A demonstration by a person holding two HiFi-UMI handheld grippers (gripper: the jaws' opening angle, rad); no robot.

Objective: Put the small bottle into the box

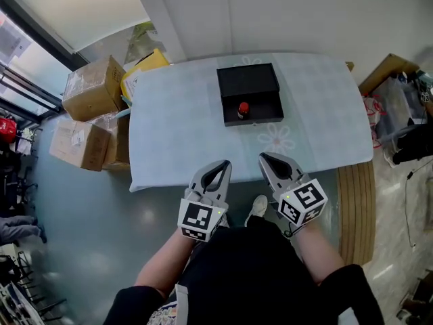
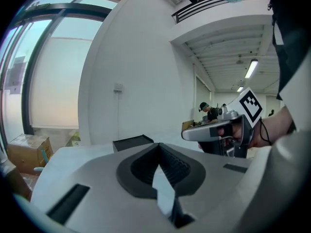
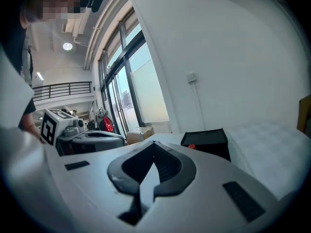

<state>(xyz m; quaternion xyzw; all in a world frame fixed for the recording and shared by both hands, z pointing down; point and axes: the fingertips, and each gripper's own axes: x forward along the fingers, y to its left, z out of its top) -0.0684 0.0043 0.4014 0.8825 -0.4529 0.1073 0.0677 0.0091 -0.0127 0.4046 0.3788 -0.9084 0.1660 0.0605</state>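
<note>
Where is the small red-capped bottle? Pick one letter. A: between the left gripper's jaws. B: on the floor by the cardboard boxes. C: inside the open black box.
C: the small bottle stands in the open black box on the table.

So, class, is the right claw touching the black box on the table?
Apart. The head view shows the right claw at the front edge of the table, with bare tabletop between its tips and the black box.

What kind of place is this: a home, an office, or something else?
Probably an office or lab workspace, not a home: cardboard boxes are stacked on the floor beside the table, tall windows line one wall, and strip lights glow overhead.
</note>
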